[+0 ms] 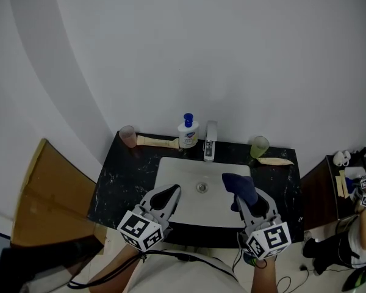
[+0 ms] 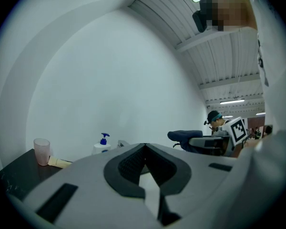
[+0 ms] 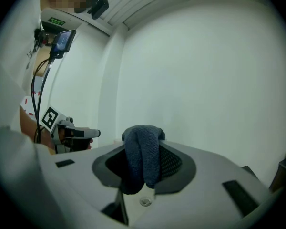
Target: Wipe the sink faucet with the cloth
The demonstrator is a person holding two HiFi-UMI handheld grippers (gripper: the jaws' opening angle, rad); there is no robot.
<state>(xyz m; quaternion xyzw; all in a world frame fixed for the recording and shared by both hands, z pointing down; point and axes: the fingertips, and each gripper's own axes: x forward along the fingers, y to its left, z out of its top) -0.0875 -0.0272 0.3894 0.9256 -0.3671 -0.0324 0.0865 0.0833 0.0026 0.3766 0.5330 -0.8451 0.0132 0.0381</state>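
The chrome faucet (image 1: 210, 140) stands at the back of the white sink (image 1: 177, 166), which is set in a black counter. My right gripper (image 1: 242, 196) hovers over the sink's front right, shut on a dark blue cloth (image 1: 239, 185); in the right gripper view the cloth (image 3: 142, 159) hangs folded over the gripper's tip (image 3: 143, 149). Over the sink's front left is my left gripper (image 1: 172, 192), shut with nothing in it; its tips (image 2: 144, 147) meet in the left gripper view. Both grippers are short of the faucet and not touching it.
Left of the faucet are a soap pump bottle (image 1: 188, 133), a tube (image 1: 157, 141) and a pink cup (image 1: 128, 136). A green cup (image 1: 259, 146) and another tube (image 1: 274, 161) lie to its right. A brown board (image 1: 49, 194) leans at left; a dark side table (image 1: 329, 185) stands at right.
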